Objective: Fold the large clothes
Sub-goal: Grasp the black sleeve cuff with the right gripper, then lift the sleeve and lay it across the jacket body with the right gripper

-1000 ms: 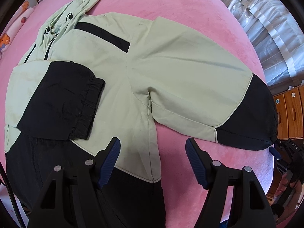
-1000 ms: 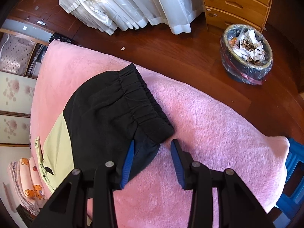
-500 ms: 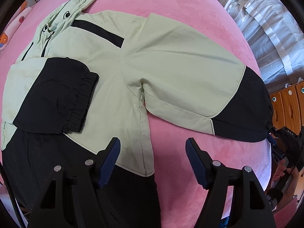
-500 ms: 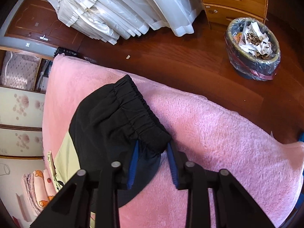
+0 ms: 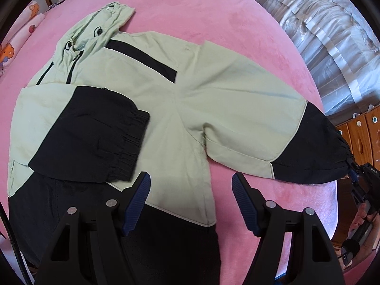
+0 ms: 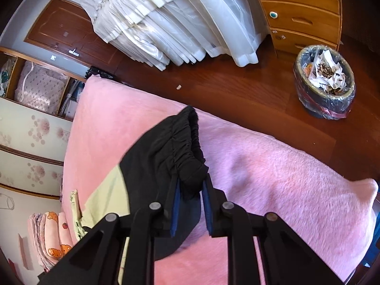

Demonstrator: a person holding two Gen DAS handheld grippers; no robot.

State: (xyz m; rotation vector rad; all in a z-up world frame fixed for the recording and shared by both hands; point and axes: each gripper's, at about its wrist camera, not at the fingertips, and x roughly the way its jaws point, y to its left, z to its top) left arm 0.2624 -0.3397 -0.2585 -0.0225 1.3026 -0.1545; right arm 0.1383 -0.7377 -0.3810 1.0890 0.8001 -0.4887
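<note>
A pale green and black hooded jacket (image 5: 166, 99) lies flat on the pink blanket (image 5: 190, 4). Its left sleeve is folded across the body, the black cuff (image 5: 133, 140) on the chest. The right sleeve (image 5: 249, 109) stretches out to the right. My left gripper (image 5: 191, 204) is open and empty above the jacket's lower hem. My right gripper (image 6: 190, 201) is shut on the right sleeve's black elastic cuff (image 6: 187, 152) and holds it raised off the blanket; it also shows at the right edge of the left wrist view (image 5: 356, 178).
The bed's edge runs close behind the cuff, with wooden floor (image 6: 237, 90) beyond. A lined wastebasket (image 6: 324, 80) stands on the floor, a wooden drawer chest (image 6: 304, 11) and white curtains (image 6: 178, 19) behind. Folded quilts (image 6: 52, 232) lie at the left.
My right gripper has closed on the right sleeve's cuff and lifted it off the blanket. My left gripper has stayed open over the hem.
</note>
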